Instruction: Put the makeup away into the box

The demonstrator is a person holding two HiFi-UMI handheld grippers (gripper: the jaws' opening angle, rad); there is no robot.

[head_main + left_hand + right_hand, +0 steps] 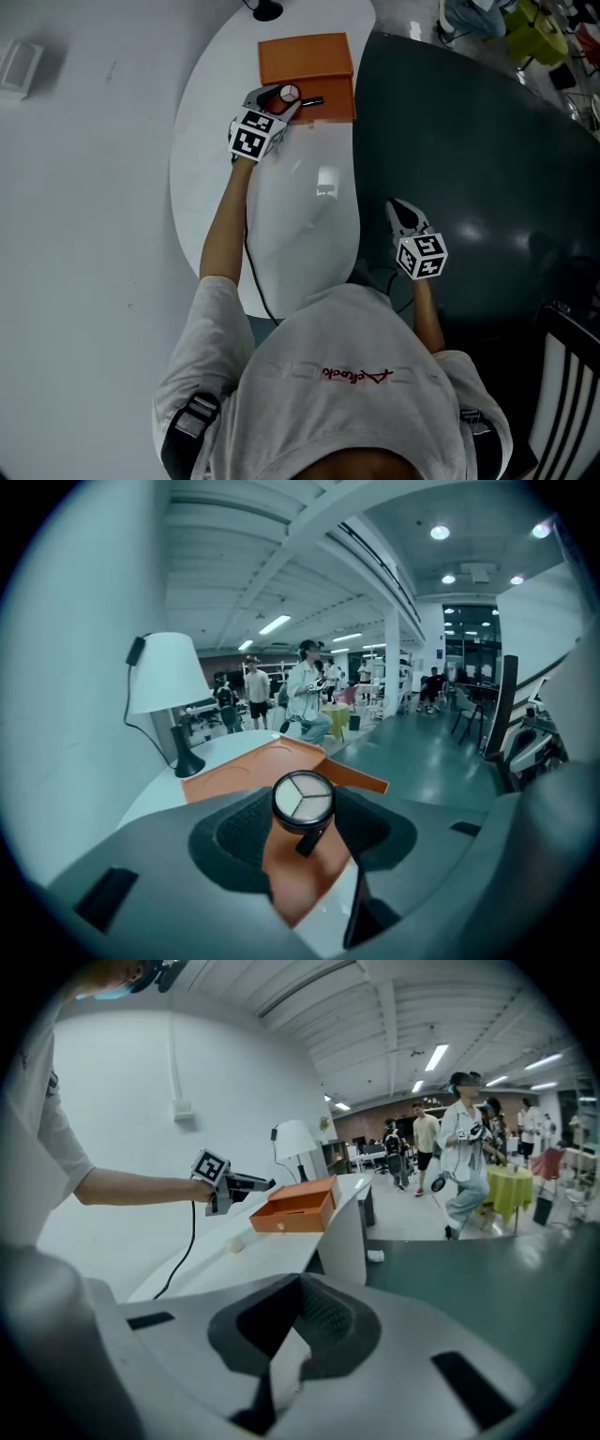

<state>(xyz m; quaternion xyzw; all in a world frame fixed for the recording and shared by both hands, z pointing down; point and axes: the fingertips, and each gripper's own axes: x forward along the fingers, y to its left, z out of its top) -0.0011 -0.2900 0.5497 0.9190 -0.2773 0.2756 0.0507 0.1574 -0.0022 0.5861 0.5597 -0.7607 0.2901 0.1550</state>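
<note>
The white bench (281,225) carries the open orange box (305,58). The left tongs (281,98) clamp a round makeup compact (303,799) between their pads, held over the box's near part. The right tongs (401,214) hang well apart over the dark floor, jaws together and empty.
</note>
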